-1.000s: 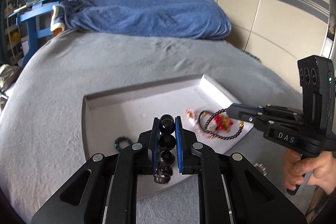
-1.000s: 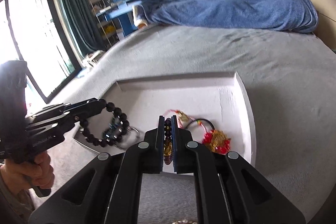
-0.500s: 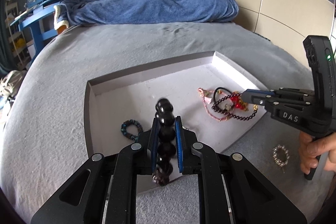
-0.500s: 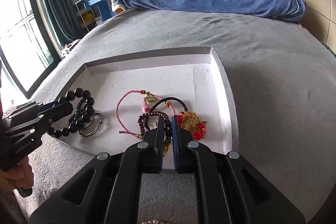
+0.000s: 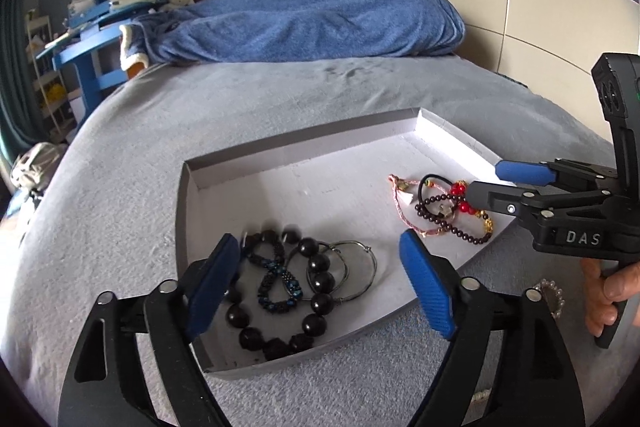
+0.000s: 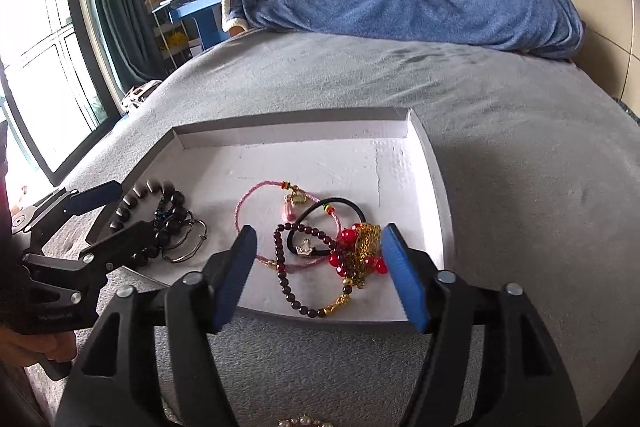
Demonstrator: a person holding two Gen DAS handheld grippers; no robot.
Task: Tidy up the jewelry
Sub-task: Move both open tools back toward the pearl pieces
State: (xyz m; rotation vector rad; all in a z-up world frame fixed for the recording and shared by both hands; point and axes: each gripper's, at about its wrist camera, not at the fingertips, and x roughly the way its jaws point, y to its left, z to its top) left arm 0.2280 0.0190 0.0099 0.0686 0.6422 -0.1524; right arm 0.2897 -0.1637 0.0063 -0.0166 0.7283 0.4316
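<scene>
White cardboard tray (image 5: 300, 151), one, shallow, on a grey bedspread (image 5: 120, 207). Seven pieces of jewelry inside, as far as can be told, in two clusters.

Left cluster, three pieces:
- one bracelet of large black beads (image 5: 319, 261)
- one dark blue beaded bracelet (image 5: 276, 273), twisted into a figure eight within the black loop
- one thin wire bangle (image 5: 375, 262), overlapping the black beads

Right cluster, four pieces, tangled together:
- one pink cord bracelet (image 6: 256, 187)
- one black elastic band (image 6: 340, 200) with a small crown charm
- one string of small dark red beads (image 6: 285, 285)
- one red-and-gold piece (image 6: 362, 247)

One more pale beaded bracelet (image 5: 544, 283) outside the tray, on the bedspread just beside the person's right hand (image 5: 604, 287).

Two grippers, one per hand. A second ago both clamped tight: the left on the black beads, held up over the tray, and the right on the dark red string. Both pieces now let go. Black beads flat on the tray floor, dark red string loose in its tangle.

Left gripper (image 5: 318, 239): jaws opening, already spread wide. Blue pads to either side of the left cluster, pressing on nothing.

Right gripper (image 6: 319, 230): jaws opening, also wide. Dark red string and red-and-gold piece between the pads. Nothing gripped.
</scene>
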